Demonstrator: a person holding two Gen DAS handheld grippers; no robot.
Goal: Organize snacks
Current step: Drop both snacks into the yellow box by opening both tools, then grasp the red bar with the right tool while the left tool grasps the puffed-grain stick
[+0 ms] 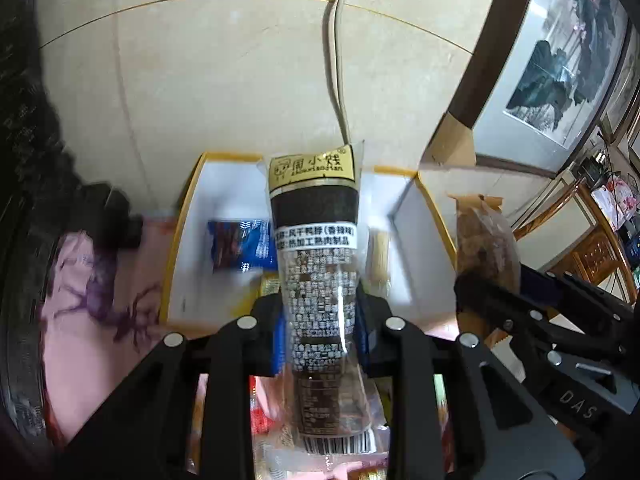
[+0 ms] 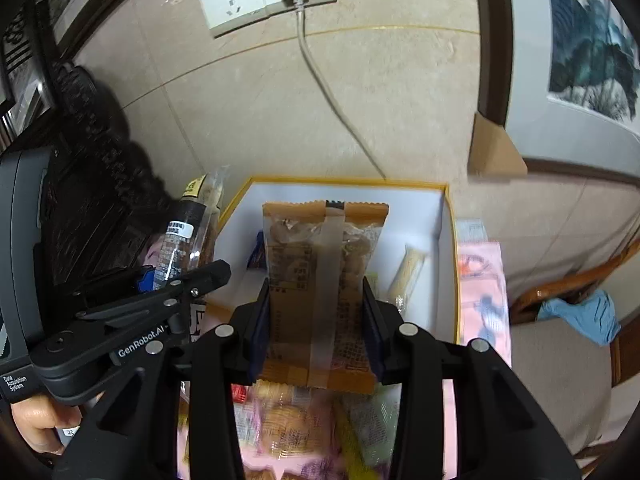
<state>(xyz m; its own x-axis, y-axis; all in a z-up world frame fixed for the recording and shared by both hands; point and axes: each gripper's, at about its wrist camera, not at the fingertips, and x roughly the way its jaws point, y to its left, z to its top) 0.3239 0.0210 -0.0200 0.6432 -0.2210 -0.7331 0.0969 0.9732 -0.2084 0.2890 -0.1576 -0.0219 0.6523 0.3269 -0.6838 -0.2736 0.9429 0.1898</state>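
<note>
My left gripper [image 1: 320, 320] is clamped on a clear, dark-banded snack pouch [image 1: 316, 264] that stands upright and hides the middle of the white, yellow-rimmed box [image 1: 192, 216] behind it; only a blue packet [image 1: 240, 244] and a pale stick on either side show through, both smeared. My right gripper [image 2: 318, 316] is clamped on an orange nut packet [image 2: 324, 280], which covers most of the box floor; a pale wrapped stick [image 2: 408, 272] lies near the right wall. Below both sets of jaws the loose snack pile [image 2: 288, 428] is blurred and cut off by my own fingers. The box sits against the tiled wall, under a socket cord [image 2: 320, 80], with open room above its rim.
</note>
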